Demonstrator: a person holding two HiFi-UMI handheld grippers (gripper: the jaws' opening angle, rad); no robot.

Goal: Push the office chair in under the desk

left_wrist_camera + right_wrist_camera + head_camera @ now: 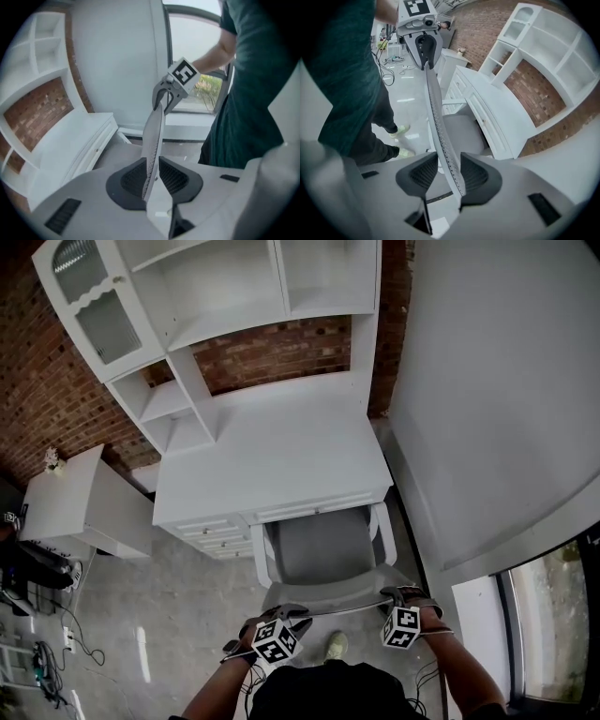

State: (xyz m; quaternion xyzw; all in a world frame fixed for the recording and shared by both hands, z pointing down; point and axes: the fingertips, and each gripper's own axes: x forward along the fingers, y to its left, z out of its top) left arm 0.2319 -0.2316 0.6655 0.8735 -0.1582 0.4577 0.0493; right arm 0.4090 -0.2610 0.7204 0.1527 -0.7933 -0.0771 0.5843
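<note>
Although the office chair (323, 545) already stands close against the desk (272, 457), with the front of its seat at the desk's edge, most of the seat shows in front of it. The left gripper (286, 612) and the right gripper (398, 594) both straddle the top edge of the backrest (337, 600), their jaws loose and not pinching it. I judge the push nearly done; perhaps one small shove is left.

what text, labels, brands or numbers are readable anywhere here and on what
None readable. The left gripper and right gripper bear only black-and-white square markers, not letters or numbers. The desk, office chair and shelves show no print.
</note>
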